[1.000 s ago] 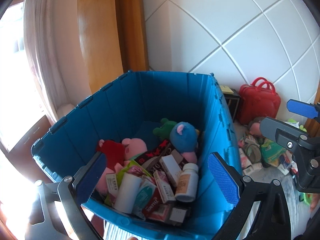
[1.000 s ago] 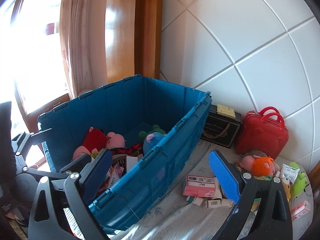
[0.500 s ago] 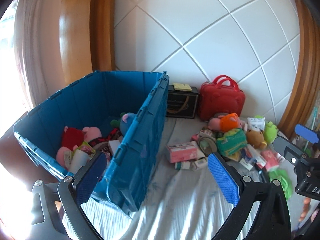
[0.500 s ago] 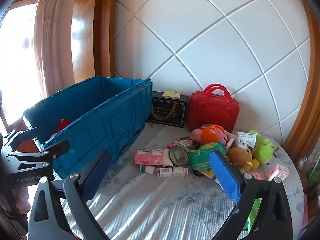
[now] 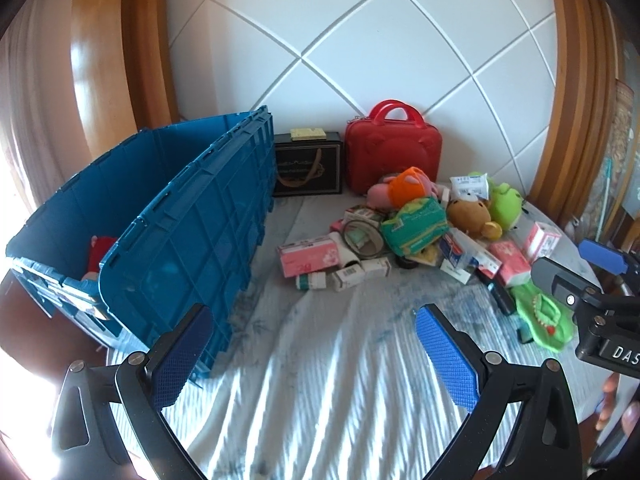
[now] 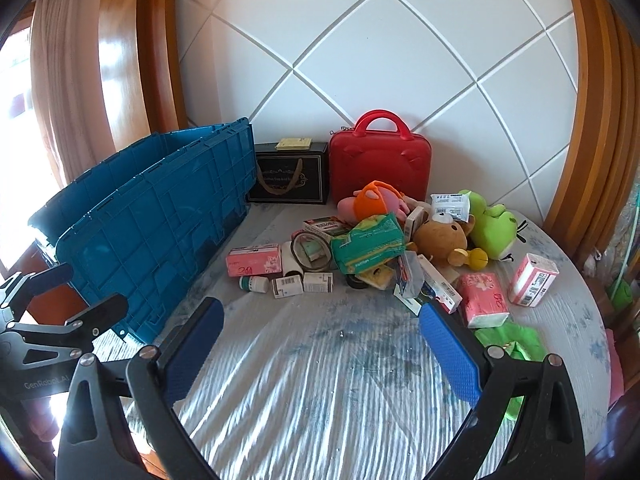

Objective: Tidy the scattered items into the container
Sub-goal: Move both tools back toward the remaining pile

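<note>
both the left gripper point(image 5: 312, 354) and right gripper point(image 6: 320, 354) hung spread wide and empty over a bare stretch of striped cloth point(image 6: 320, 392), beyond which the scattered items point(image 6: 368, 252) lay heaped right of the blue container point(image 6: 160, 216), near the wall.

The crate point(image 6: 152, 216) stands left of the item pile point(image 6: 380, 248), with the suitcase point(image 6: 378, 164) behind the pile.

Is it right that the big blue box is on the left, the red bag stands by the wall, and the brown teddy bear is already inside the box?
Not quite. The brown teddy bear is not in the blue box; it lies in the pile on the bed beside the green frog toy, as the right wrist view shows. The box is on the left and the red bag stands by the wall.
</note>
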`<state>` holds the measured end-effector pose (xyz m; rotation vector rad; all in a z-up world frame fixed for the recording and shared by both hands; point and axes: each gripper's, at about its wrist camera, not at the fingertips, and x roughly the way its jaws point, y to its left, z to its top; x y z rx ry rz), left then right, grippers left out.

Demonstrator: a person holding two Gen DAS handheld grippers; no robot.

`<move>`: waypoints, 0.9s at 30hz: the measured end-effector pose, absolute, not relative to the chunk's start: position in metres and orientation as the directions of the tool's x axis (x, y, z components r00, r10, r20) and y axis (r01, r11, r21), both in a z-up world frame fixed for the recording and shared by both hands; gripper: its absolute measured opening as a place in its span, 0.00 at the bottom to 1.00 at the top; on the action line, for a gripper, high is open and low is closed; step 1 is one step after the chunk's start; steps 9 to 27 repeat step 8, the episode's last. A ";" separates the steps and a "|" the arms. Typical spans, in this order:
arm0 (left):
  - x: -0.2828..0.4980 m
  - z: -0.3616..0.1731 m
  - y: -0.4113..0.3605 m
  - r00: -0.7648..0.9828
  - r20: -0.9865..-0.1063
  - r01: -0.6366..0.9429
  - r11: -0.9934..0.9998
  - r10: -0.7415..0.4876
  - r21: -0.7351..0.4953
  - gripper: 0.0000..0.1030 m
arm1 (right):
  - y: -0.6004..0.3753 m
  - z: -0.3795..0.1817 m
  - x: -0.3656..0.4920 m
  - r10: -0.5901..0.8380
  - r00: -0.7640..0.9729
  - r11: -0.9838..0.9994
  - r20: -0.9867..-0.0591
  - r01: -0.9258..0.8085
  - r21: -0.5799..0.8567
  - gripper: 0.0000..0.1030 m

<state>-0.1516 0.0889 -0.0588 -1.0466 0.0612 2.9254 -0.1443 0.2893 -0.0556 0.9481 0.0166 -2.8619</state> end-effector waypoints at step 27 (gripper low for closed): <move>-0.149 -0.059 0.091 -0.782 -0.623 -0.033 -0.999 0.017 0.015 1.00 | 0.294 -0.053 -0.144 -0.118 -0.798 -0.992 -0.592 0.122 0.034 0.97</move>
